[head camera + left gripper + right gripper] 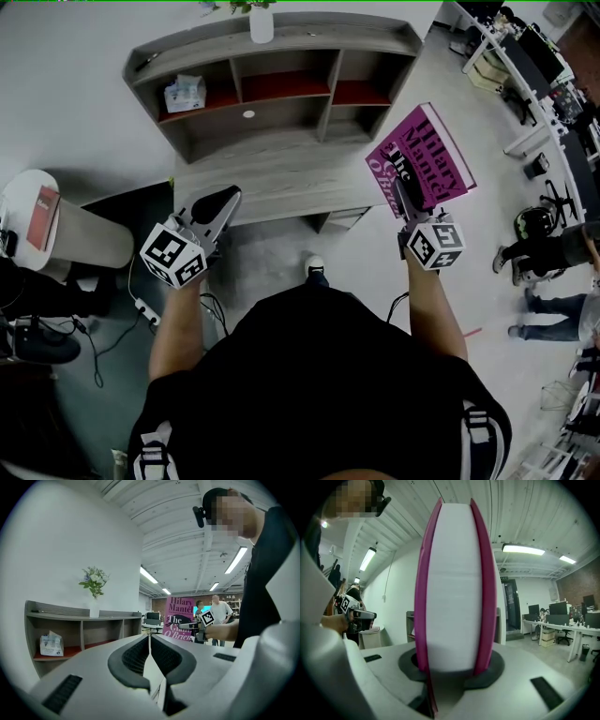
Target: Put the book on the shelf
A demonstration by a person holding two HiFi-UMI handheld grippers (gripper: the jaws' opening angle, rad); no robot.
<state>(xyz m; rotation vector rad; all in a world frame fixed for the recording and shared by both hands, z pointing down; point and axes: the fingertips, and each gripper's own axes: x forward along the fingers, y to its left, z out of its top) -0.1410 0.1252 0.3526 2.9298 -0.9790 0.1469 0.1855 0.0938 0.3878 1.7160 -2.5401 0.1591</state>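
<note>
Book [422, 159] and right gripper [405, 192] are joined. The magenta volume stands on end between the jaws, which press on its two covers low down. In the right gripper view the white page edge [457, 588] faces the camera and the covers rise well above the pads. From the head view the book reaches forward and away from the person's right hand, with its titled cover showing and leaning a little to the right. It is in the air just off the right end of the grey shelf [281, 42] and touches none of it. The shelf carries a tissue pack [185, 92] in its left compartment and a white vase [262, 23] on top. The left gripper [217, 208] has its jaws closed together on nothing, near the front edge of the desk [281, 178] and well apart from the book.
</note>
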